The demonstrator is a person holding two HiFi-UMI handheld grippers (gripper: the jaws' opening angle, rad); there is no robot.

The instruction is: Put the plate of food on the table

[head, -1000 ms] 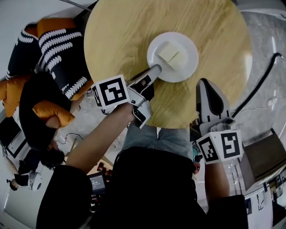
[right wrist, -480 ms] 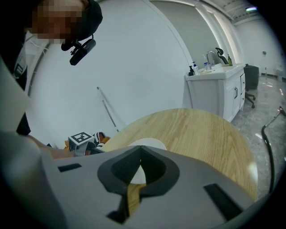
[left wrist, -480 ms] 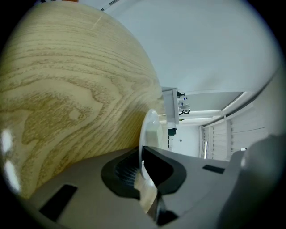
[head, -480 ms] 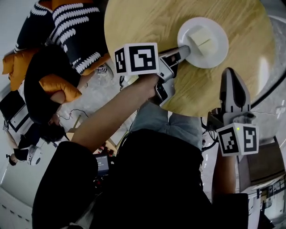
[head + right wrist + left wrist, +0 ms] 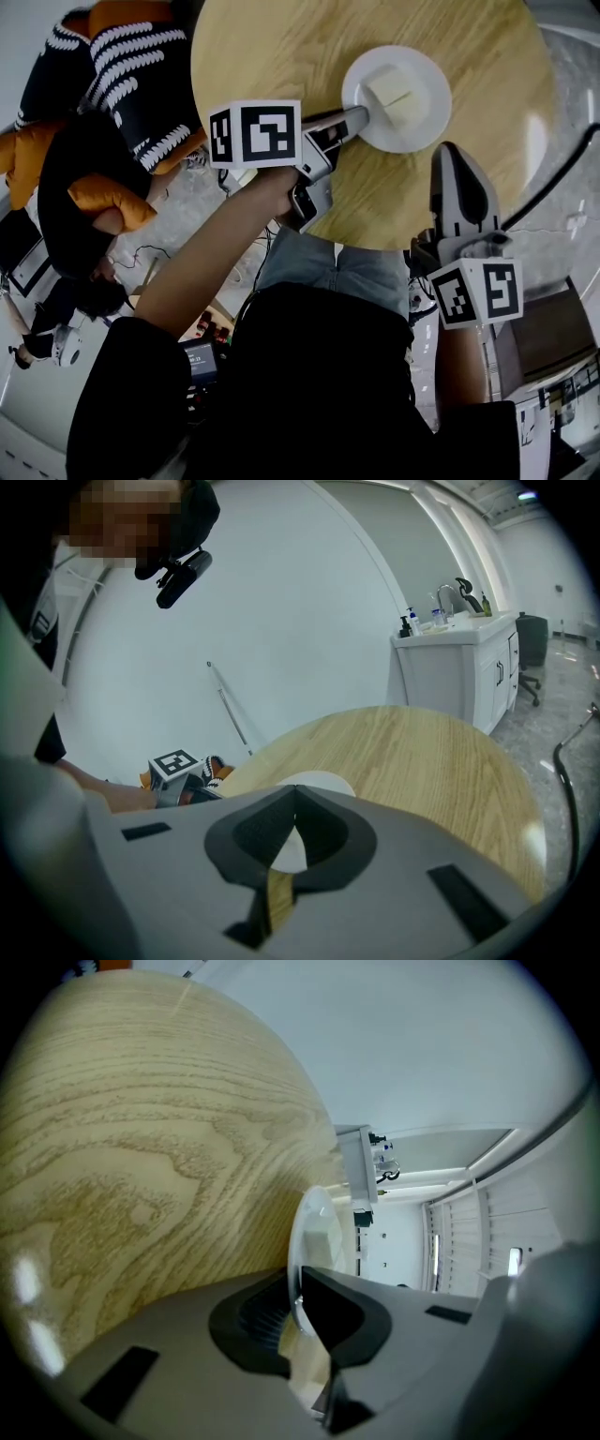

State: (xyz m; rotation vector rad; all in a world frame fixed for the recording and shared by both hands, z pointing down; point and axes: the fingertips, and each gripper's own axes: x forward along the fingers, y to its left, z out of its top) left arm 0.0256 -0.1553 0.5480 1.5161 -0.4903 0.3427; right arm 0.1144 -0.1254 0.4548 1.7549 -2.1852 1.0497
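Head view: a person works two hand-held grippers over a round wooden table (image 5: 281, 56). The white plate (image 5: 431, 103), carrying a pale block of food (image 5: 392, 94), sits over the tabletop on the side near the person. Whether it rests fully on the wood cannot be told. The left gripper (image 5: 361, 114) reaches in from the left, its jaws clamped narrowly on the plate's near-left rim. The left gripper view shows the plate (image 5: 314, 1227) edge-on, pinched at the jaws (image 5: 298, 1302). The right gripper (image 5: 448, 148) hangs just right of the plate and apart from it. The right gripper view shows its jaws (image 5: 292, 808) closed on nothing, with the plate (image 5: 319, 782) beyond them.
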